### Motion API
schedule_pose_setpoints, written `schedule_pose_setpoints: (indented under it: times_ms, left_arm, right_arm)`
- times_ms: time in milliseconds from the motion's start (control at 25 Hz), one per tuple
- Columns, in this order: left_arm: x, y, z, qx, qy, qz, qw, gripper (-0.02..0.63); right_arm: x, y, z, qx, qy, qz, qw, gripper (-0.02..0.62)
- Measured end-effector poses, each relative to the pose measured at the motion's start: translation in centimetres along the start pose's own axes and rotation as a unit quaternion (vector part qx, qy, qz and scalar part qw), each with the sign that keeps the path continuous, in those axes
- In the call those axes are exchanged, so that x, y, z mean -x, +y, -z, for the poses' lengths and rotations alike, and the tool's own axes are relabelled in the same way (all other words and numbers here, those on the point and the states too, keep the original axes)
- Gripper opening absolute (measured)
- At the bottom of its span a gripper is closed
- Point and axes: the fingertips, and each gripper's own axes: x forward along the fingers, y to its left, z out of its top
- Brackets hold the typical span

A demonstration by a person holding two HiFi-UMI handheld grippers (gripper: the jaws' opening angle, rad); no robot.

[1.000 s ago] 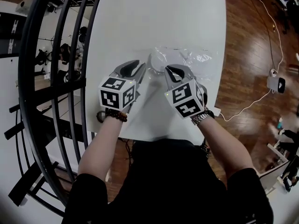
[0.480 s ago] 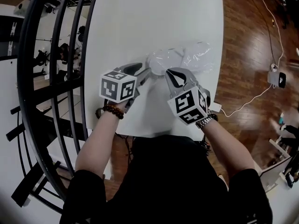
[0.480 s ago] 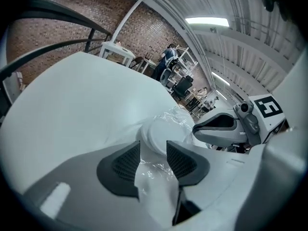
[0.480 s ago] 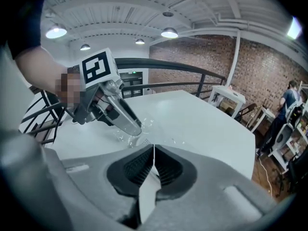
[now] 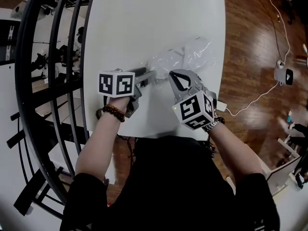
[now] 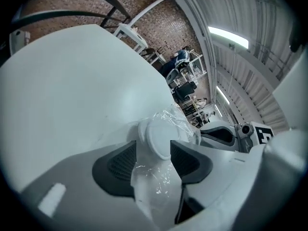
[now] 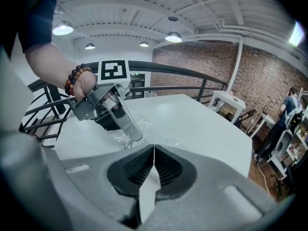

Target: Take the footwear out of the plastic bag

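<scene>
You are working the footwear [image 6: 159, 137] out of the bag [image 5: 195, 56] lying on the counter [image 5: 144, 18], your right tool [image 7: 153, 165] clamping the bag's film while your left tool [image 6: 153, 160], jaws just opened wide, is straddling the bagged footwear, which probably needs gripping and pulling next.

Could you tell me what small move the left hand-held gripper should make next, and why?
Probably close the left hand-held gripper on the footwear. Its jaws have just been opening and now straddle that white shape without clearly pinching it, while the right hand-held gripper is shut on the plastic bag.
</scene>
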Motion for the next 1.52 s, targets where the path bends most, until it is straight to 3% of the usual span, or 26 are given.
schedule_pose_setpoints:
  times_ms: [280,440,720,840,1120,1280,1520]
  left_arm:
    - [-0.7,-0.6,0.7,0.067,0.005,0.031,0.9972,0.256]
    - [-1.3,-0.6,0.8,0.079,0.006,0.032,0.9964,0.241]
    - [-1.5,0.3,0.9,0.074,0.003,0.02,0.9971,0.144]
    - [-1.3,0.4,0.8,0.069,-0.003,0.02,0.9974,0.115]
    - [-0.7,0.2,0.4,0.068,-0.014,0.037,0.9969,0.095]
    - [-0.3,0.4,0.2,0.073,-0.017,0.041,0.9964,0.092]
    - [0.8,1.5,0.5,0.069,-0.014,0.043,0.9966,0.091]
  right_arm:
    - [0.5,0.2,-0.3,0.007,-0.009,0.002,1.0,-0.006]
    - [0.6,0.4,-0.2,0.013,-0.011,-0.005,1.0,-0.006]
    - [0.2,0.9,-0.2,0.012,-0.011,-0.015,1.0,-0.006]
    - [0.4,0.5,0.0,0.001,-0.012,-0.018,1.0,0.034]
    - [1.4,-2.1,0.4,-0.027,-0.022,-0.016,0.999,0.107]
    - [2.4,-4.1,1.1,-0.076,-0.034,-0.026,0.996,0.11]
    - [2.4,-11.8,5.9,-0.142,0.003,0.045,0.989,0.11]
